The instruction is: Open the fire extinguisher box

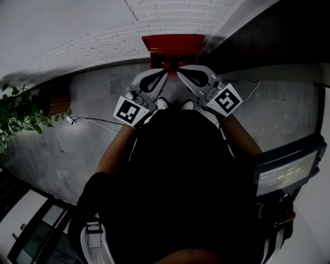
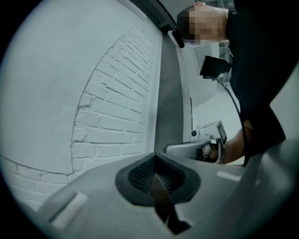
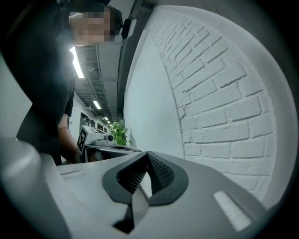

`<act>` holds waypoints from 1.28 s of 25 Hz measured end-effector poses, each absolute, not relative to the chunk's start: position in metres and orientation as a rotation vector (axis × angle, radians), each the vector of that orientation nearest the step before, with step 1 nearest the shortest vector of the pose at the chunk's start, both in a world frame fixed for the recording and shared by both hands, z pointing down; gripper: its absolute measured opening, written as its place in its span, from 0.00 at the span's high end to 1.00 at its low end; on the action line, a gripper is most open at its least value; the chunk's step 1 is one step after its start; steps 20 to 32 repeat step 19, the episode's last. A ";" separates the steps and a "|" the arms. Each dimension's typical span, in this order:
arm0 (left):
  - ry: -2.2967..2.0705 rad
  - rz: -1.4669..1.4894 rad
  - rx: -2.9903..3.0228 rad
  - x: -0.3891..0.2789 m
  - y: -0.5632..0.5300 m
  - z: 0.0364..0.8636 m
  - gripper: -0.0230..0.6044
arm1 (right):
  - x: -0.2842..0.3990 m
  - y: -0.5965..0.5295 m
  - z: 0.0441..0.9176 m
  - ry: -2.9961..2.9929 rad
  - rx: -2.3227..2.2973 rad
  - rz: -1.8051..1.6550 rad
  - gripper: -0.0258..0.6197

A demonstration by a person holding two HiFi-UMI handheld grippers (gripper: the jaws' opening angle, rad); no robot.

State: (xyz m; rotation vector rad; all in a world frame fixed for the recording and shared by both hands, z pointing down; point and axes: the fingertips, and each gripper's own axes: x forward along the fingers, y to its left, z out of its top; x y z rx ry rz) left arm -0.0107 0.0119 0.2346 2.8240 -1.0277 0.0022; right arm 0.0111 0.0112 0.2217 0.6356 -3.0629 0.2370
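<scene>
The red fire extinguisher box (image 1: 172,44) stands on the floor against the white brick wall (image 1: 170,15), seen from above in the head view. My left gripper (image 1: 165,73) and right gripper (image 1: 179,73) are held side by side just in front of the box, their tips close together and pointing at it. Both are shut with nothing between the jaws. The left gripper view shows its shut jaws (image 2: 155,157) facing brick wall (image 2: 112,107), with the right gripper (image 2: 198,148) beside it. The right gripper view shows its shut jaws (image 3: 147,155) and the left gripper (image 3: 93,138). Neither gripper view shows the box.
A potted plant (image 1: 18,111) stands at the left by the wall, with a thin cable (image 1: 95,121) running across the grey floor. A dark panel rises right of the box. A device with a lit display (image 1: 286,172) sits at my right side.
</scene>
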 end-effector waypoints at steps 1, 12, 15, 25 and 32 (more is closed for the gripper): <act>-1.032 -0.005 2.821 -0.012 0.012 0.234 0.96 | 0.011 0.011 0.223 -3.060 0.635 0.232 0.95; -1.054 -0.003 2.809 -0.017 0.014 0.240 0.96 | 0.011 0.009 0.225 -3.065 0.647 0.221 0.95; -1.057 0.000 2.809 -0.018 0.013 0.240 0.96 | 0.011 0.010 0.226 -3.062 0.645 0.224 0.95; -1.051 0.005 2.816 -0.015 0.013 0.240 0.96 | 0.011 0.010 0.227 -3.062 0.645 0.233 0.94; -1.051 0.005 2.816 -0.015 0.013 0.240 0.96 | 0.011 0.010 0.227 -3.062 0.645 0.233 0.94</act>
